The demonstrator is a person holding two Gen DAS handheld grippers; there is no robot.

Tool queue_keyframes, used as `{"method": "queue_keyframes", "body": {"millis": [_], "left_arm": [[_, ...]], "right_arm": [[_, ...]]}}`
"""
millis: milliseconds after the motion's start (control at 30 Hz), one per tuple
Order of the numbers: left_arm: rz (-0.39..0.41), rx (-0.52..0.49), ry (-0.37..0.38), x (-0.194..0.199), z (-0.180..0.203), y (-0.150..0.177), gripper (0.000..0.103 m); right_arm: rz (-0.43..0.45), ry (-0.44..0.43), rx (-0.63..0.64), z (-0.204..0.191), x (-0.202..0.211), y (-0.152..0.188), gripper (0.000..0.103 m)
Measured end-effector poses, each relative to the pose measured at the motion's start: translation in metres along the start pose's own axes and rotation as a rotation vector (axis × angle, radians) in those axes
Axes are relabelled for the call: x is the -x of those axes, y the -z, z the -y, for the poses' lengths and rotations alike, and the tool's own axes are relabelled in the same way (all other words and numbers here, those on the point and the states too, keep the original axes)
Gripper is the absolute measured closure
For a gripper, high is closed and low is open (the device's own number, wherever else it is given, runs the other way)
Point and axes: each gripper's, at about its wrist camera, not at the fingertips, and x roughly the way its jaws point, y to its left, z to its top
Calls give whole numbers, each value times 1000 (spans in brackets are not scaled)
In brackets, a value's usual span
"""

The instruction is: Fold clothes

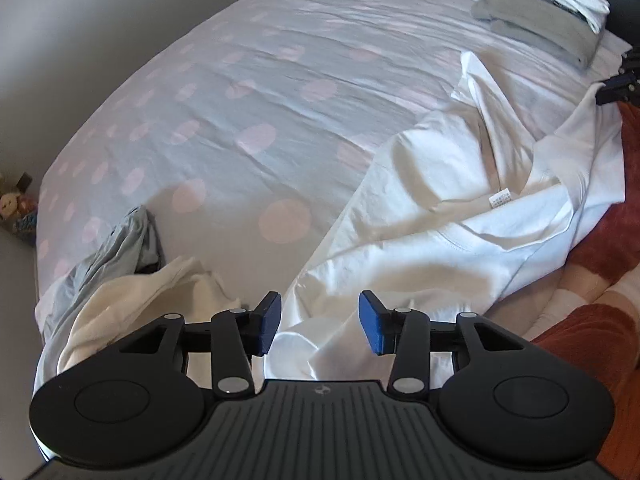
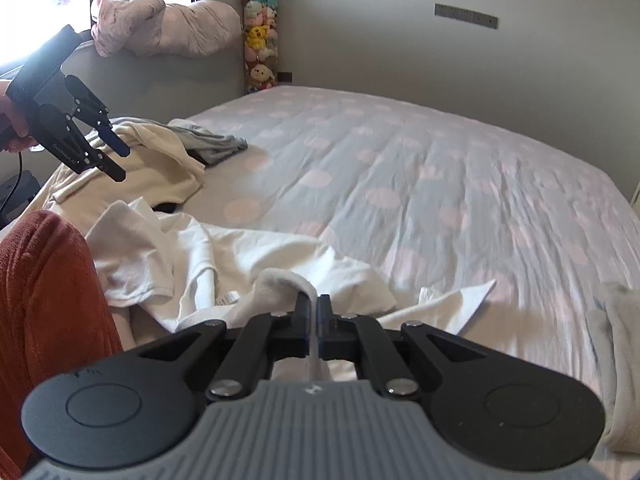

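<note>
Where bed [image 1: 248, 92] lies bare, open room.

Shirt [image 1: 460, 216] on bed [image 1: 240, 100]

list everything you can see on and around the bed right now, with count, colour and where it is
bed cover: one, grey with pink dots, across the bed.
white shirt: one, crumpled at the near edge, a fold pinched by the right gripper.
cream garment: one, at a near corner of the bed.
grey garment: one, beside the cream one.
folded clothes: one stack, grey and white, far corner in the left wrist view.
plush toys: several, mixed colours, stacked by the wall.
pink bundle: one, on the headboard.
sleeve: rust red.
left gripper: black, blue fingers, open above the shirt.
right gripper: black, shut.
</note>
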Motion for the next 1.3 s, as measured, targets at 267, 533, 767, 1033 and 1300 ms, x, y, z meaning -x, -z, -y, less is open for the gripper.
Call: {"method": "queue_keyframes", "body": {"millis": [267,533,767,1033,1300], "left_arm": [[-110,-98,106,-94,-10,-13,53],[-213,-115,127,-153,-30,-18,54],[-254,-121,154,-176,-26,-14,61],[-202,-185,49,-153,-5,-3,91],[-126,-180,30,-114,4,-3,96]], "right_arm": [[-121,14,-43,23,-27,27,99],[-157,-47,-54,30,-49,35,98],[-191,-74,-94,38,-65,36,97],[-185,-77,-112,40,-65,36,96],[-149,-60,-114,39,-54,38,94]]}}
